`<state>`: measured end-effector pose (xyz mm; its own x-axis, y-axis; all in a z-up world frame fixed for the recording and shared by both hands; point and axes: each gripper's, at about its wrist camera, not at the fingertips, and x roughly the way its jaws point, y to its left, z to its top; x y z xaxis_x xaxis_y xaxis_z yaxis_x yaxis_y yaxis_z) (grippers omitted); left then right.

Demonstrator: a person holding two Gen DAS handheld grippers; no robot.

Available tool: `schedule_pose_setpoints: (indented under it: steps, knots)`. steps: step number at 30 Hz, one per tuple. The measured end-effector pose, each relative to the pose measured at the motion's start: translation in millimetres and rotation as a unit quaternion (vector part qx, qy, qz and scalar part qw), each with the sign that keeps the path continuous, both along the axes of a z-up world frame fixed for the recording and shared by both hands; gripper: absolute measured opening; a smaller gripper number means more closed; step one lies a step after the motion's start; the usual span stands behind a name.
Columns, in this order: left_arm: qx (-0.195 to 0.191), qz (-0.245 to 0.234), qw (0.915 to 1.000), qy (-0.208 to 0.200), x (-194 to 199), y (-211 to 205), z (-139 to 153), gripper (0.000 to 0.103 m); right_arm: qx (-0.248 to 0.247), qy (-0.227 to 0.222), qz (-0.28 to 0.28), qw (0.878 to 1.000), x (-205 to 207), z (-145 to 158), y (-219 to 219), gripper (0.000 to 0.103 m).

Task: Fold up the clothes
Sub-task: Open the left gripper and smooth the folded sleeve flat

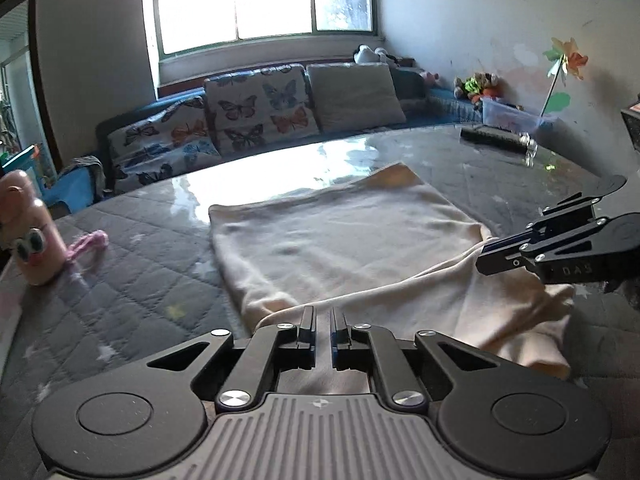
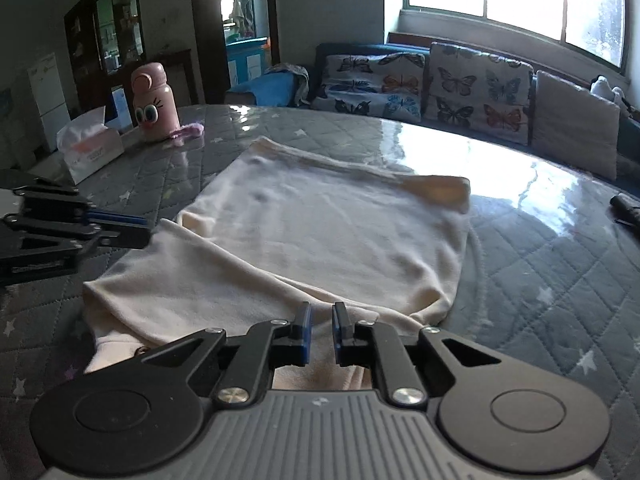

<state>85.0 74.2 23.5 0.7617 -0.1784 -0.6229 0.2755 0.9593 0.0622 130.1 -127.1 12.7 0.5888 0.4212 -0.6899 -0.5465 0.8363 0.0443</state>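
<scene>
The grey quilted desk (image 1: pixel 132 280) under its glossy clear cover carries everything here, and the cream soft-knit garment (image 1: pixel 344 240) is the landmark for the rest. It lies spread near the desk's middle, its far portion flat and roughly rectangular, its near edge doubled into a loose rolled fold that runs from the near left corner across toward the right.

Beyond the garment, past the desk's far edge, stands a blue sofa with butterfly-print cushions (image 1: pixel 256 108). Left of the garment are a white tissue box (image 2: pixel 90 148) and a pink cartoon-faced bottle (image 2: pixel 154 98), both well apart from the cloth; a black bar-shaped object (image 1: pixel 492 138) lies far to its right.

The left hand-held gripper (image 1: pixel 323 330) sits at the garment's near edge with its jaws a narrow gap apart; cloth shows beneath and between them, but whether they pinch it I cannot tell. The right hand-held gripper (image 2: pixel 322 332) is likewise at the near fold, further right, jaws slightly apart over the cloth, with no firm clamp visible.

Judging by this, the step in hand is taking hold of the near hem for a fold away from the holder. The next move seems to call for both sets of jaws to close on the same layer of the rolled edge, then lift evenly and carry it over the flat part, keeping the edge taut so that the fold lands square.
</scene>
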Motion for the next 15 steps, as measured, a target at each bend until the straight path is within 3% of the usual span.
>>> schedule_pose_setpoints:
  steps: [5, 15]
  knots:
    - [0.004, 0.028, 0.9992, 0.029, 18, 11, -18, 0.01, 0.0, 0.018, -0.011, 1.0, 9, -13, -7, 0.01]
    - [0.02, 0.032, 0.999, 0.024, 20, 20, -21, 0.013, -0.009, 0.009, 0.002, 1.0, 7, -10, -6, 0.018]
